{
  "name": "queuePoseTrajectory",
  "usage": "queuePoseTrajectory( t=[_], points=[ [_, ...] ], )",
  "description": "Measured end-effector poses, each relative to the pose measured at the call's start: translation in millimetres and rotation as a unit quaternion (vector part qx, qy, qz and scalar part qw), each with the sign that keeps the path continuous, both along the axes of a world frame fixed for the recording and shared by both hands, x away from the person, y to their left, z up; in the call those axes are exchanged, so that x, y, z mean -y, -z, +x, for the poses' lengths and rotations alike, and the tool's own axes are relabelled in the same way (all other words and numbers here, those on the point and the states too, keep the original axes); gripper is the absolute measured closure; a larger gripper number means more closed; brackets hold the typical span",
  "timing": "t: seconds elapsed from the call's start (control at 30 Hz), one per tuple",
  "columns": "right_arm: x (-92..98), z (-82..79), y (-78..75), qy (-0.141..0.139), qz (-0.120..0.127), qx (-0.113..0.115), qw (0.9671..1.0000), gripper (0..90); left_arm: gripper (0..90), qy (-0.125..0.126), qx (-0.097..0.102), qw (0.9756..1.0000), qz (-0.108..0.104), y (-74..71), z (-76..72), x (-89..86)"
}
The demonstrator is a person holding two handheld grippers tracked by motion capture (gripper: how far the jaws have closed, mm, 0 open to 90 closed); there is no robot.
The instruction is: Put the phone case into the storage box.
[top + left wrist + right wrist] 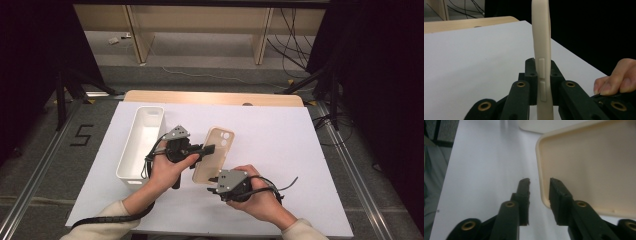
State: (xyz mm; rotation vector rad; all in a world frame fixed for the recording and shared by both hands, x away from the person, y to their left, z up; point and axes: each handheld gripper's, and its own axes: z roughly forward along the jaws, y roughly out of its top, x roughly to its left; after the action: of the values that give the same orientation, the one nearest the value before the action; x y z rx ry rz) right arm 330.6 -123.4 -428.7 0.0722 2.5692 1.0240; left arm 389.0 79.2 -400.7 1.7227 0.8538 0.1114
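Left gripper (209, 148) level, jaws clamped on phone case (213, 155) edge, case's long axis pointing away, right gripper (214, 182) jaws parted astride its near rim

Phone case (214, 155) (beige) in left tool (206, 149)

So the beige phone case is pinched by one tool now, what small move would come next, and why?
Probably draw the right tool back from the phone case. Its jaws stand apart around the case's edge without pressing it, while the left tool is clamped on the side with the buttons and seems to carry it alone, perhaps toward the white bin.
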Motion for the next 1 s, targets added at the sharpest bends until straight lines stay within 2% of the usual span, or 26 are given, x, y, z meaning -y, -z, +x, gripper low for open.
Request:
queuePoseTrajectory(
  t=[0.13,0.27,0.33,0.43,0.47,0.5,0.53,0.67,0.7,0.73,0.77,0.8,0.83,0.87,0.93,0.97,1.0],
  points=[
    [3.3,0.5,-3.0,0.018,0.015,-0.002,0.9997,60.7,82.0,-0.012,0.017,0.9998,0.005,-3.3,1.6,-4.8],
    [5.8,1.4,-5.2,0.026,0.034,-0.007,0.9991,56.3,81.9,-0.021,0.024,0.9995,0.005,-3.9,2.1,-6.6],
    [9.1,2.3,-6.2,0.044,0.053,-0.019,0.9974,50.4,81.9,-0.023,0.025,0.9994,0.008,-4.5,2.2,-7.8],
    [11.9,2.7,-6.6,0.054,0.066,-0.023,0.9961,47.4,81.9,-0.024,0.031,0.9992,0.009,-5.9,2.0,-9.2],
    [16.1,3.6,-7.8,0.066,0.083,-0.032,0.9938,44.3,81.9,-0.026,0.034,0.999,0.007,-6.8,1.4,-10.0],
    [17.6,4.1,-8.0,0.071,0.086,-0.034,0.9931,42.6,81.9,-0.027,0.034,0.999,0.008,-7.4,1.1,-10.3],
    [19.7,4.4,-8.4,0.08,0.093,-0.041,0.9916,40.9,81.9,-0.027,0.034,0.999,0.008,-7.4,1.1,-10.3],
    [29.3,7.8,-9.0,0.111,0.12,-0.047,0.9855,35.8,81.9,-0.028,0.04,0.9988,0.005,-9.4,1.0,-12.9],
    [29.3,7.8,-9.0,0.111,0.12,-0.047,0.9855,35.8,81.9,-0.028,0.04,0.9988,0.005,-9.4,1.0,-12.9],
    [33.2,9.2,-9.5,0.124,0.13,-0.049,0.9825,34.4,81.9,-0.027,0.044,0.9986,0.01,-10.0,1.0,-13.8],
    [33.2,9.2,-9.5,0.124,0.13,-0.049,0.9825,34.4,81.9,-0.029,0.043,0.9987,0.007,-10.4,0.4,-14.0],
    [36.7,10.2,-10.2,0.136,0.136,-0.048,0.9802,33.3,81.9,-0.03,0.043,0.9986,0.007,-10.7,0.2,-14.5],
    [36.7,10.2,-10.2,0.136,0.136,-0.048,0.9802,33.3,81.9,-0.03,0.043,0.9986,0.006,-11.0,0.0,-14.5],
    [38.9,11.0,-10.2,0.143,0.142,-0.047,0.9784,32.6,81.9,-0.032,0.045,0.9985,0.006,-12.5,-0.4,-15.4],
    [39.4,11.5,-9.6,0.146,0.147,-0.045,0.9774,32.2,81.9,-0.032,0.046,0.9984,0.008,-13.6,-0.7,-16.2],
    [42.2,12.0,-8.9,0.155,0.151,-0.045,0.9752,31.8,81.9,-0.033,0.046,0.9984,0.005,-14.6,-1.3,-17.1],
    [42.2,12.0,-8.9,0.155,0.151,-0.045,0.9752,31.8,81.9,-0.033,0.046,0.9984,0.005,-14.6,-1.3,-17.1]
  ],
)
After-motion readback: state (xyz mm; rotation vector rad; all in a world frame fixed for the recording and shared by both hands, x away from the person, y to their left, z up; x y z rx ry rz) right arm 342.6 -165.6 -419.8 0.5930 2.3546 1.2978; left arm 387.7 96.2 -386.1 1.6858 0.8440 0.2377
